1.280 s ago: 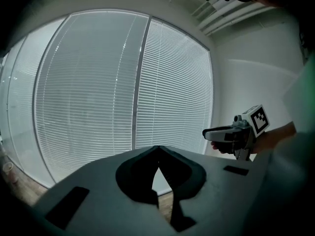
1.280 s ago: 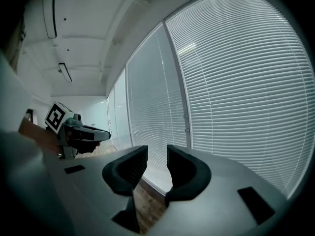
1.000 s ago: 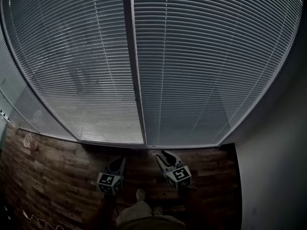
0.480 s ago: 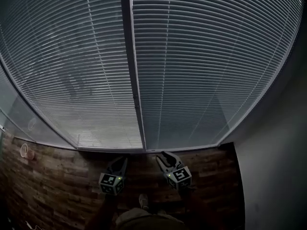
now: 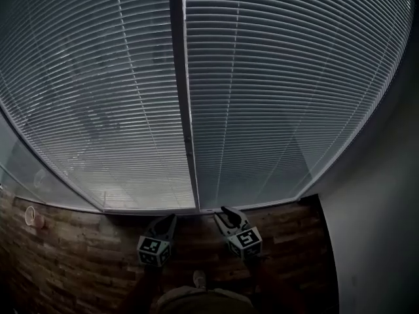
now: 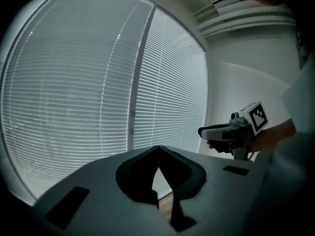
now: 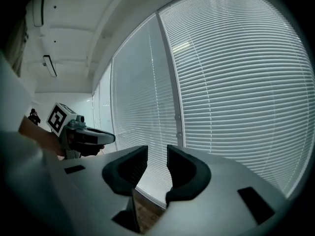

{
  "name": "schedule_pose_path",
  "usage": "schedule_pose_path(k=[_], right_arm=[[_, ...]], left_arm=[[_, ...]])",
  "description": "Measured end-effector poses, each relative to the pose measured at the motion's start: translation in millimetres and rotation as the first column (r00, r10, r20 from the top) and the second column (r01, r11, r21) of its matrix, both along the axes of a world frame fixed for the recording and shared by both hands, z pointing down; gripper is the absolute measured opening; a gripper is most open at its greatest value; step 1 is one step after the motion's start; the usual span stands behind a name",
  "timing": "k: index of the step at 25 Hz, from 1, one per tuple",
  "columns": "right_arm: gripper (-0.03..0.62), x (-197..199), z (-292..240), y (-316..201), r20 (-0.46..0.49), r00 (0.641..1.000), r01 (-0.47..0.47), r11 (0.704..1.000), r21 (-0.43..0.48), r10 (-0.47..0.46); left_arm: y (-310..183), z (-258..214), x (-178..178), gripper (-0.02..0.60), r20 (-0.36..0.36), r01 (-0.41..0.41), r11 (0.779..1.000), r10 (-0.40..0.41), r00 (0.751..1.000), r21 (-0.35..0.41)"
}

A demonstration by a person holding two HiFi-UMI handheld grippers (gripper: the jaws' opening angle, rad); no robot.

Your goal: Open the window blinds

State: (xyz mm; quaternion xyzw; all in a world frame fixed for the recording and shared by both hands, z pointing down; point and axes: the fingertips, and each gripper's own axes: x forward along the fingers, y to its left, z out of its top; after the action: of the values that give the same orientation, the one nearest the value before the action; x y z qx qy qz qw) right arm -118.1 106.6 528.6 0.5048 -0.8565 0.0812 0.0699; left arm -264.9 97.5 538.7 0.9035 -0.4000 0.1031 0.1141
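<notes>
the window blinds (image 5: 262, 97) hang fully down in two panels, one on each side of a vertical frame post (image 5: 188, 110), and their slats lie nearly flat against the glass, so the task looks not yet started. thin lift cords run down through the slats, but no tilt wand or pull cord can be made out for certain; a few small fittings sit on the post, too small to identify.

your left gripper (image 5: 170, 217) is low in front of the left panel's bottom rail, near it but not touching, with its jaws pressed together and nothing in them. your right gripper (image 5: 226, 210) is just beside it below the right panel, its jaws a narrow slot apart and empty. both aim at the window over the wood floor (image 5: 78, 254).

to do this step well, find the control first, probably by the post or a panel edge. spread the jaws wider before you reach, pinch only the cord or wand, and keep clear of the slats, which likely bend easily.
</notes>
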Motion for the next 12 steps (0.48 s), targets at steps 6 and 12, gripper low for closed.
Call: schedule_pose_path(k=[6,12], right_arm=[[0.109,-1.0,-3.8,-12.8,0.001,1.000,-0.021,1.000,-0.004,0.021],[0.109,3.3,-7.2,-13.7,-0.024,0.999,-0.039,0.999,0.016,0.039]], left_arm=[[-23.7,1.7,1.0,0.015,-0.011,-0.018,1.000,0.018,1.000,-0.006],[-23.4,-4.2,10.5,0.015,-0.025,-0.054,0.998,0.055,0.998,0.013]])
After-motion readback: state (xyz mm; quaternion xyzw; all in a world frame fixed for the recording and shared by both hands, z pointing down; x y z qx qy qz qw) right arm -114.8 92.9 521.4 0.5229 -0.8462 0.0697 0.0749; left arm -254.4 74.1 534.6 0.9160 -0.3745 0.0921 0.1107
